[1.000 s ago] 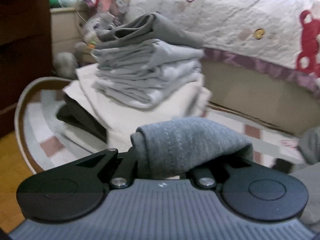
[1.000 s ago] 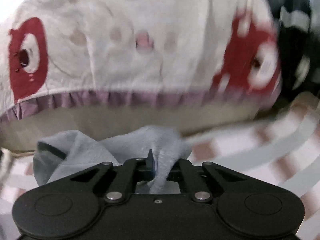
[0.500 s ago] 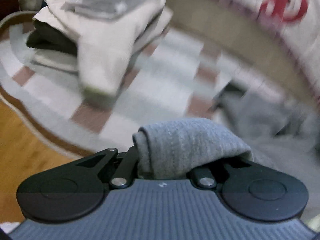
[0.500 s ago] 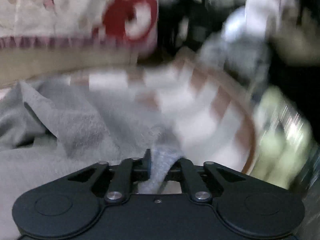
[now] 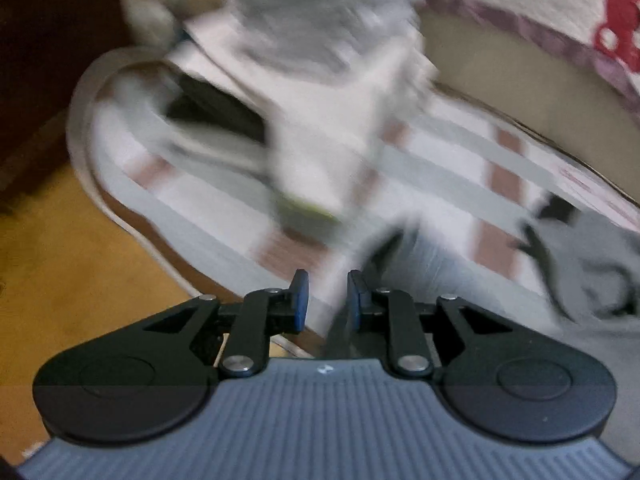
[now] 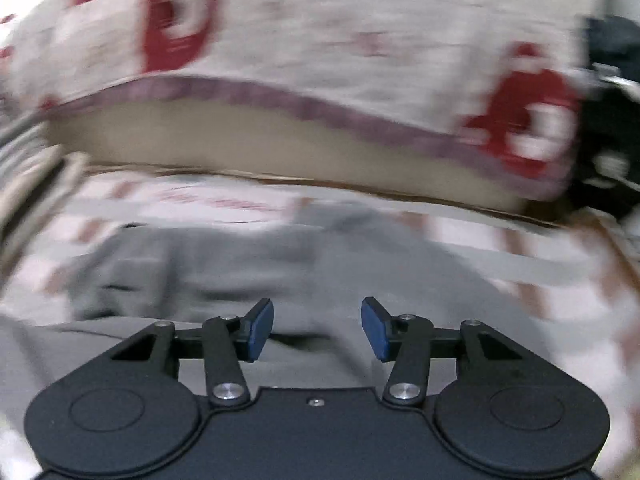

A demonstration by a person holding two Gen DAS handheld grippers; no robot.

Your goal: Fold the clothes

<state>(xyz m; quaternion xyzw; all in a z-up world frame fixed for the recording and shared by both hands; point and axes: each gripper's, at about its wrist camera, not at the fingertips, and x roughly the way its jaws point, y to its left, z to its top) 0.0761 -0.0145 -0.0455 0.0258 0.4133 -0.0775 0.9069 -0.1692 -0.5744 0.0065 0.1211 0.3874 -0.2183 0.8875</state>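
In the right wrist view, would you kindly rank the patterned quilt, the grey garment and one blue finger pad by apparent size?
1. Patterned quilt, spanning the top.
2. Grey garment, across the middle; blur and nearness make its lead over nothing else unsure.
3. Blue finger pad, smallest though nearest.

Left gripper (image 5: 327, 300): ribbed grey-blue housing with a small white logo at its front edge, flanked by two round black pods, each with a recessed disc. Black linkage arms run forward from the pods on silver pivot screws. Fingers (image 5: 301, 300) are black with blue pads. Right gripper (image 6: 317, 330): same layout, but the housing is smooth dark navy with one small screw at its front edge.
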